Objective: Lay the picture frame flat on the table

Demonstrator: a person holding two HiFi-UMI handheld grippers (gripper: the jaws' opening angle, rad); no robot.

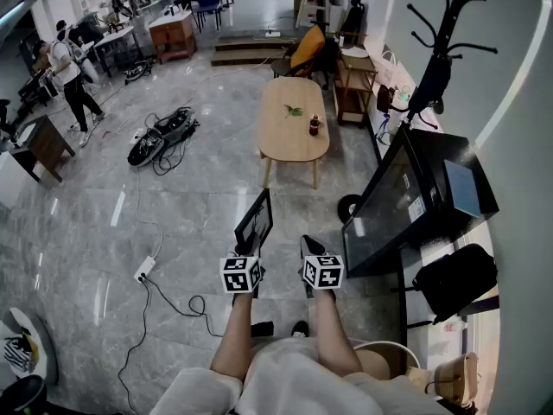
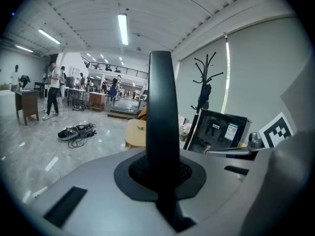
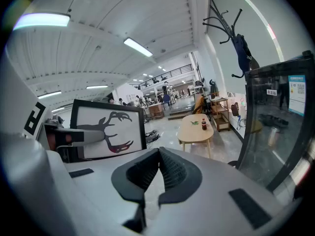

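Left gripper [image 2: 161,173] clamped on picture frame [image 2: 162,107]: frame upright, edge-on between jaws, rising above them. Right gripper [image 3: 158,167] jaws pressed together, nothing between; frame just to its left, antler print facing it. Both grippers in air over grey floor [image 1: 173,223]. Wooden table [image 1: 292,137] well ahead of grippers, bottle [image 1: 315,125] and small green item [image 1: 294,110] on top. Glass-door cabinet [image 1: 393,206] near, right of right gripper. Power strip [image 1: 143,271] on floor, left of left gripper.

We've got a black coat rack [image 1: 441,50] up top, a glass-front black cabinet [image 1: 415,197] below it, a black bag [image 1: 454,279] just beside that, and a white power strip [image 1: 143,271] on the grey floor [image 1: 173,223].
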